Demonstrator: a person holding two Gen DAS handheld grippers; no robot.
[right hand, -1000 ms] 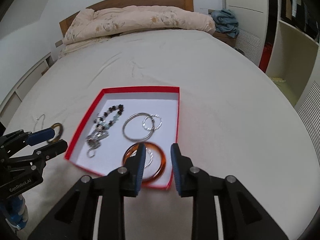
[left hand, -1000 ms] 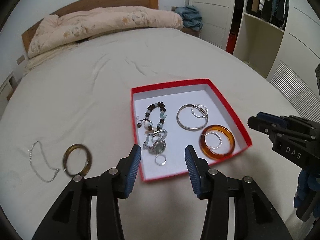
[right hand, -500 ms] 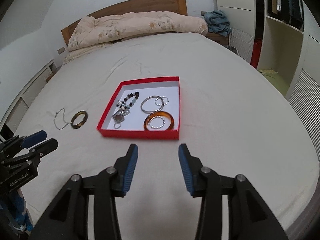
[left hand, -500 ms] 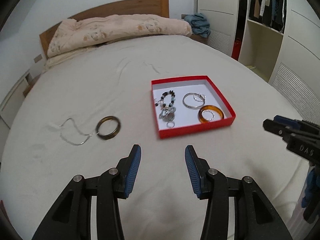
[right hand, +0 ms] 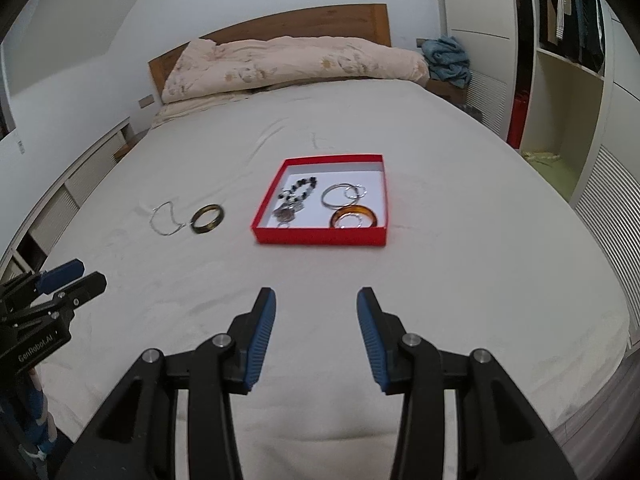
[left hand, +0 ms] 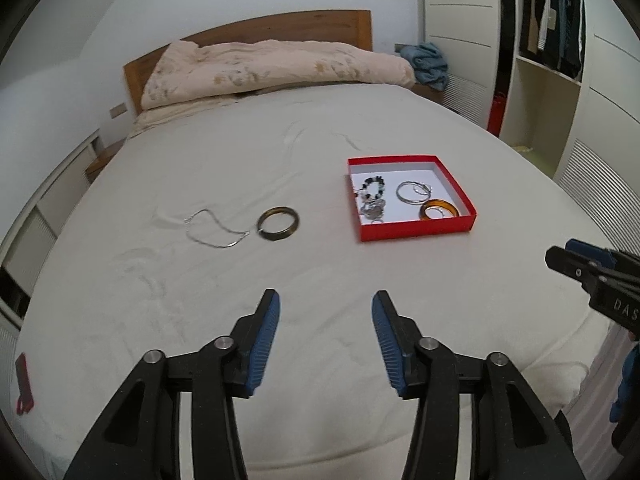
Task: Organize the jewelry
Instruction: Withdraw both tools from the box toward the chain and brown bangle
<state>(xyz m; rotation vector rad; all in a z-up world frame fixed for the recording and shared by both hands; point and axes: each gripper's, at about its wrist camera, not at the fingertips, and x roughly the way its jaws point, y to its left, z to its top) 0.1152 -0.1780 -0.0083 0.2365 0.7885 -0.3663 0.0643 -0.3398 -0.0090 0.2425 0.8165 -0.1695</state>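
A red box (left hand: 416,231) (right hand: 320,237) lies on the white bed. It holds a bead bracelet (left hand: 374,185), a silver bangle (left hand: 412,192), an amber bangle (left hand: 439,209) and a watch (left hand: 373,211). A dark bangle (left hand: 278,219) (right hand: 207,218) and a silver chain (left hand: 212,232) (right hand: 164,220) lie on the sheet left of the box. My left gripper (left hand: 325,304) and my right gripper (right hand: 316,300) are both open and empty, held well back from the box near the foot of the bed.
A folded peach duvet (left hand: 272,68) lies against the wooden headboard. A wardrobe with open shelves (left hand: 552,40) stands on the right. A bedside unit (right hand: 60,184) runs along the left. A small red object (left hand: 24,384) lies at the bed's near left edge.
Both grippers have pulled back and up from the box, so the box now looks small and far. The right gripper's jaws have opened wider.
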